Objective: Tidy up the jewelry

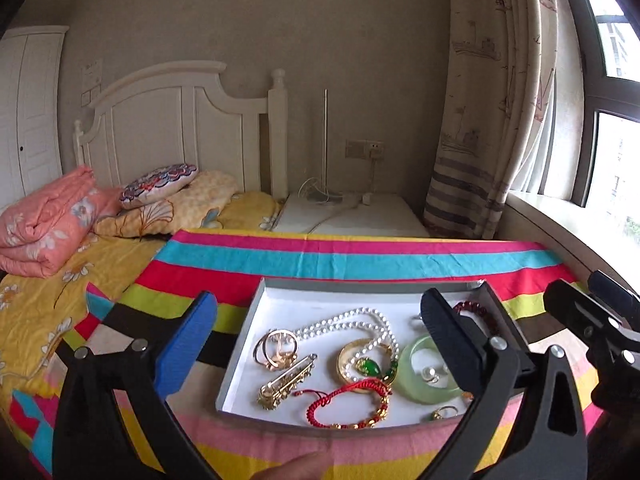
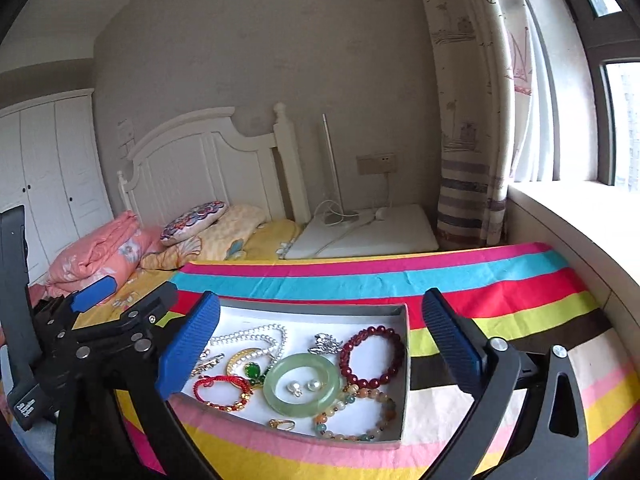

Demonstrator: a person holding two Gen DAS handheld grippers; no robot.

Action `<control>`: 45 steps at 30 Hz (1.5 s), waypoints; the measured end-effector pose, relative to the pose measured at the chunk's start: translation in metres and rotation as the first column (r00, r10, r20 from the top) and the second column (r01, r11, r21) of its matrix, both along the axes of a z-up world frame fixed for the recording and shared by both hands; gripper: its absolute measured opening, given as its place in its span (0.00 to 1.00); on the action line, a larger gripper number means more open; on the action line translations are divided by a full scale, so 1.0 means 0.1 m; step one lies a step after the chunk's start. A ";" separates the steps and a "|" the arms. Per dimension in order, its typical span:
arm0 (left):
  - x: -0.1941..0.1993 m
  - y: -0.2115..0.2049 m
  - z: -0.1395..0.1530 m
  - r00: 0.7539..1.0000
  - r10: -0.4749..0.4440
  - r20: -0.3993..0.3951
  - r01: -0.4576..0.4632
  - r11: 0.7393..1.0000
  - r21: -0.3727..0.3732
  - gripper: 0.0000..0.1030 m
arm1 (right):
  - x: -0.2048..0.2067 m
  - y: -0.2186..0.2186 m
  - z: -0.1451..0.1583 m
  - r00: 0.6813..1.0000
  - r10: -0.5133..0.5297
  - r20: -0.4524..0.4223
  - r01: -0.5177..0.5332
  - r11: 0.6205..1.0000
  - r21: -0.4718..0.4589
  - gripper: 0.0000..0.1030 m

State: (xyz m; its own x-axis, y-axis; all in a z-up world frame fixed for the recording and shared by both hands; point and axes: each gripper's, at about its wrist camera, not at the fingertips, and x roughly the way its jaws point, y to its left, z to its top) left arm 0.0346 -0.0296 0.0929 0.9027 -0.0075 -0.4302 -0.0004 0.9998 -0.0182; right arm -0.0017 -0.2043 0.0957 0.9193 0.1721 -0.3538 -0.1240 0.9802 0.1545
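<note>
A shallow grey tray (image 1: 240, 354) (image 2: 402, 412) with a white floor lies on the striped cloth and holds mixed jewelry. In it are a pearl necklace (image 1: 352, 322) (image 2: 256, 334), a green jade bangle (image 1: 430, 372) (image 2: 302, 384), a red cord bracelet (image 1: 348, 402) (image 2: 222, 392), a dark red bead bracelet (image 2: 372, 354), a pastel bead bracelet (image 2: 360, 416), a gold clip (image 1: 286, 380) and small rings. My left gripper (image 1: 320, 344) is open and empty above the tray. My right gripper (image 2: 320, 344) is open and empty above it too.
The striped cloth (image 1: 360, 256) covers a table beside a bed with a yellow sheet (image 1: 36, 300) and a folded pink quilt (image 1: 48, 216). A white nightstand (image 1: 352, 216) stands behind. A window sill (image 2: 580, 216) and curtain (image 1: 488, 100) are at the right.
</note>
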 end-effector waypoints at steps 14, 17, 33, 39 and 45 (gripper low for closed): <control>0.00 0.03 -0.42 0.996 -0.028 -0.079 0.028 1.000 0.000 0.98 | 0.18 0.05 -0.54 0.980 -0.136 -0.143 0.125 0.989 -0.082 0.95; -0.01 0.02 -0.42 0.998 -0.005 -0.067 0.005 1.000 0.009 0.98 | 0.16 0.01 -0.55 0.978 -0.150 -0.146 0.142 0.988 -0.067 0.95; -0.08 -0.07 -0.42 0.999 -0.011 -0.034 0.013 0.999 0.043 0.98 | 0.08 0.10 -0.50 0.987 -0.128 -0.097 0.119 0.989 -0.091 0.95; -0.08 -0.06 -0.42 0.999 -0.008 -0.038 0.010 0.999 0.036 0.98 | 0.06 0.10 -0.50 0.988 -0.127 -0.090 0.119 0.989 -0.090 0.95; -0.08 -0.05 -0.43 0.999 -0.008 -0.040 0.009 0.999 0.034 0.98 | 0.06 0.11 -0.50 0.988 -0.128 -0.087 0.120 0.988 -0.093 0.95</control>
State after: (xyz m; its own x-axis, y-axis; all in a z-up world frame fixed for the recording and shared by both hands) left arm 0.0270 -0.0350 0.0501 0.8849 0.0002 -0.4658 0.0083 0.9998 0.0162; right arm 0.0039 -0.1938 0.0456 0.8941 0.0239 -0.4472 0.0100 0.9973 0.0733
